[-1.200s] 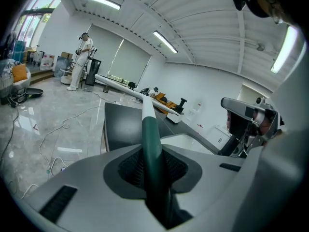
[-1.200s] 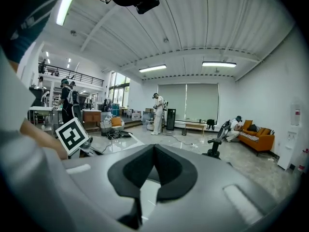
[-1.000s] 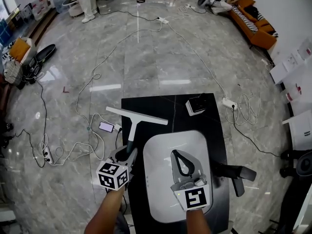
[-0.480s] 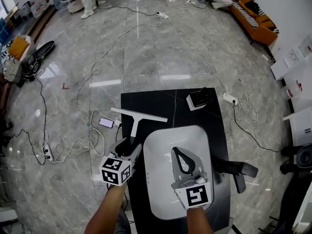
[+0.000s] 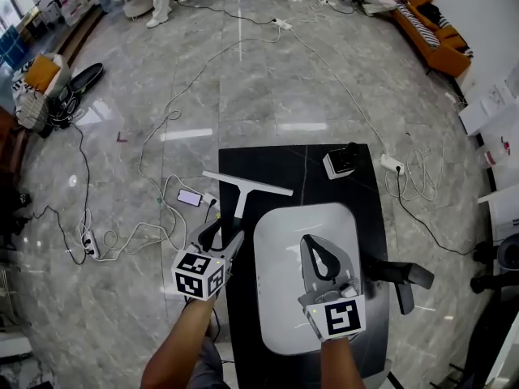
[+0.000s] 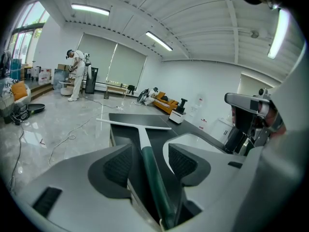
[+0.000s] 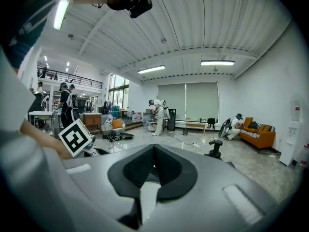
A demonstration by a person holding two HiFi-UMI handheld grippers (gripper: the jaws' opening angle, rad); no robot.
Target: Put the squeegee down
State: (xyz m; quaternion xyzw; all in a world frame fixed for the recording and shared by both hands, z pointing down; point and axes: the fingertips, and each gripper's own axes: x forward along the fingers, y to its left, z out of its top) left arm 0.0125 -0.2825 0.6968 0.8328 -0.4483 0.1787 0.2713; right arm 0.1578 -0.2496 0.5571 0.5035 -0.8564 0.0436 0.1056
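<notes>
the squeegee (image 5: 240, 201) already lies flat on the black bench (image 5: 276, 164), its handle loose between the left tongs (image 5: 220, 235), whose jaws have just been opening, so only backing away seems left; the right tongs (image 5: 312, 243) are clenched and empty.

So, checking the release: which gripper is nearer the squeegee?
Left. The left gripper has just been opening its jaws; they straddle the squeegee at its green handle without pressing it. The right gripper, shut and empty, sits over the white basin, to the squeegee's right.
</notes>
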